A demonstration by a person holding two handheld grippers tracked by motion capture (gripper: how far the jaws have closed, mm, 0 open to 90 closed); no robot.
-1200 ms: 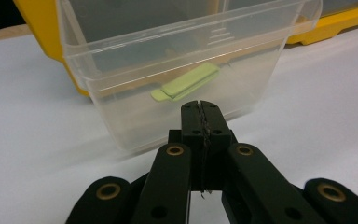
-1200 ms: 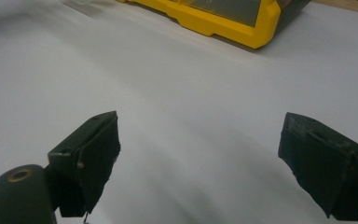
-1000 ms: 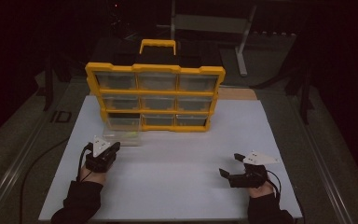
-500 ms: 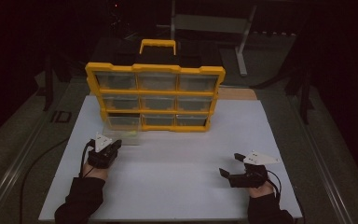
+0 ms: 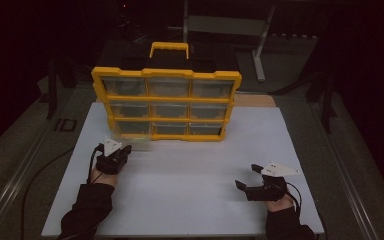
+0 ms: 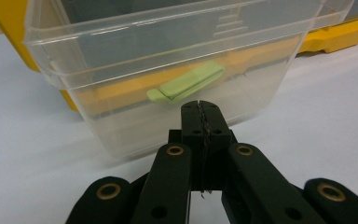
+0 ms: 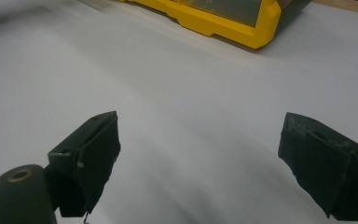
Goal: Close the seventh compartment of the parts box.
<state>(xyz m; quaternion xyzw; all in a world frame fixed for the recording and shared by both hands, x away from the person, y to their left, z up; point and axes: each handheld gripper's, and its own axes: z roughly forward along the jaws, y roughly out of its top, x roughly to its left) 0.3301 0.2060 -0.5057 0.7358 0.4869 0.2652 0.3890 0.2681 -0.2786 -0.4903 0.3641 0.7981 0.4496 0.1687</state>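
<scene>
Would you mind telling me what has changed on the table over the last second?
The left gripper, shut on the front lip of the clear drawer, has drawn back slightly toward the person, sliding that drawer a little farther out of the yellow organizer. A green clip lies inside the drawer. The right gripper stayed open and resting on the white table; the organizer did not move.

— Carrying everything?
— White surface (image 5: 190,195), flat, matte, lit against dark surroundings.
— Resting directly on it?
— Yellow organizer (image 5: 166,104) with handle on top, standing upright at far edge, three rows of clear drawers. Just in front of its lower left corner, clear drawer (image 6: 168,70) on the surface, pale green piece (image 6: 186,84) inside.
</scene>
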